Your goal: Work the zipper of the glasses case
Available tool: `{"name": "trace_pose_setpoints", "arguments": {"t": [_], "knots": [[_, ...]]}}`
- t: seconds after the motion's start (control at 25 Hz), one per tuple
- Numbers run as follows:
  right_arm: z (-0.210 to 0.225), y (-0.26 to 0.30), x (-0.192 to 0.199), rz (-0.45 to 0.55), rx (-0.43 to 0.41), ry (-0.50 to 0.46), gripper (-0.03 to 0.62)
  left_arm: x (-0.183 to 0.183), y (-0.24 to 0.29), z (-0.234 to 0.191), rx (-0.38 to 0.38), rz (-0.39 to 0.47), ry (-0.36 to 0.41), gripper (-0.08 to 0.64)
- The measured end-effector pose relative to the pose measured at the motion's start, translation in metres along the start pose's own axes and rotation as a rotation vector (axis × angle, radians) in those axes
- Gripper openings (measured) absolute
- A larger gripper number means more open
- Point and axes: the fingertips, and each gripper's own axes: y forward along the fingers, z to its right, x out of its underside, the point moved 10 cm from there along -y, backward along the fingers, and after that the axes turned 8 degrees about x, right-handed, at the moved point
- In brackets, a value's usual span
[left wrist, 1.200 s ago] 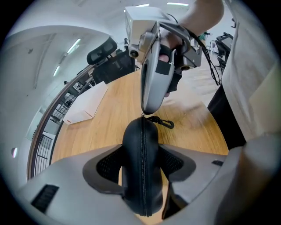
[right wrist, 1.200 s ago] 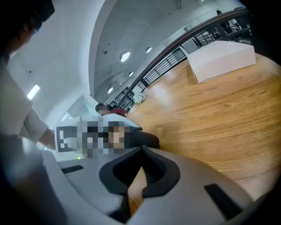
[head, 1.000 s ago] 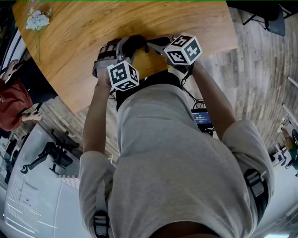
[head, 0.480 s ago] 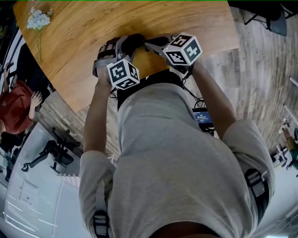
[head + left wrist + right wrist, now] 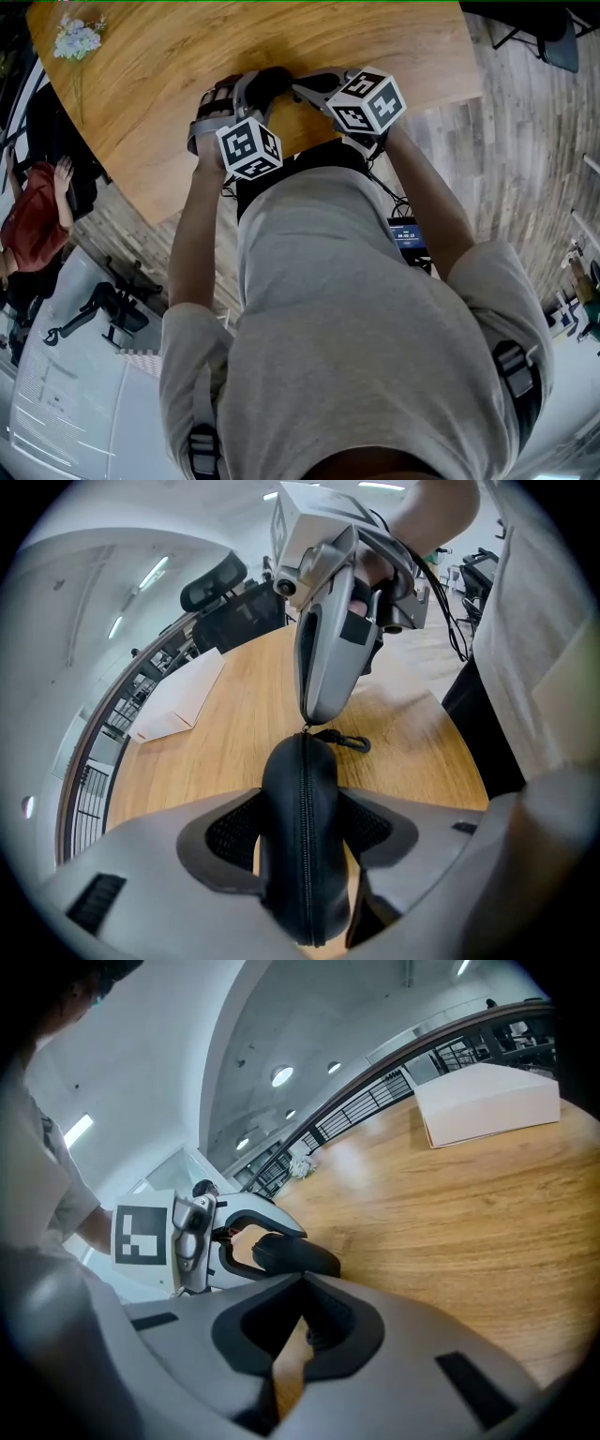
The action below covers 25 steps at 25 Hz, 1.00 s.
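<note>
My left gripper is clamped across the black glasses case, one padded jaw pressing on each flank. It holds the case on edge just above the wooden table, close to the table edge nearest my body. The zipper faces up along the spine of the case. Its line runs straight away from my left gripper, so the long axis of the case points right at my right gripper.

That right gripper has its jaws fully together. Its tips come down onto the far end of the case, just where the zipper line ends. A small black clip lies on the table just beside that end. I think the tips are pinching the zipper pull, but the pull is too small for me to make out.

My right gripper is the one at the zipper, and my left is only the anchor. The coming pull has to follow the spine from the far end back toward my left jaws, with the case held steady.
</note>
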Motion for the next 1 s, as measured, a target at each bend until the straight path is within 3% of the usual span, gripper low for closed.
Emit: {"name": "trace_pose_setpoints", "arguments": {"t": [0.24, 0.4, 0.8, 0.92, 1.0], "knots": [[-0.006, -0.002, -0.001, -0.01, 0.009, 0.012, 0.025, -0.001, 0.0, 0.001, -0.006, -0.005, 0.004, 0.267], [-0.003, -0.001, 0.003, -0.008, 0.035, -0.054, 0.025, 0.0, 0.0, 0.002, 0.004, 0.01, 0.016, 0.267], [0.001, 0.0, -0.001, -0.037, 0.065, -0.102, 0.025, 0.001, -0.001, 0.001, 0.013, 0.02, -0.006, 0.267], [-0.002, -0.001, -0.004, -0.05, 0.08, -0.091, 0.025, 0.001, 0.0, 0.0, 0.011, 0.025, -0.026, 0.267], [-0.003, 0.0, -0.005, -0.047, 0.048, -0.062, 0.025, 0.002, 0.003, 0.0, 0.007, 0.008, -0.021, 0.27]]}}
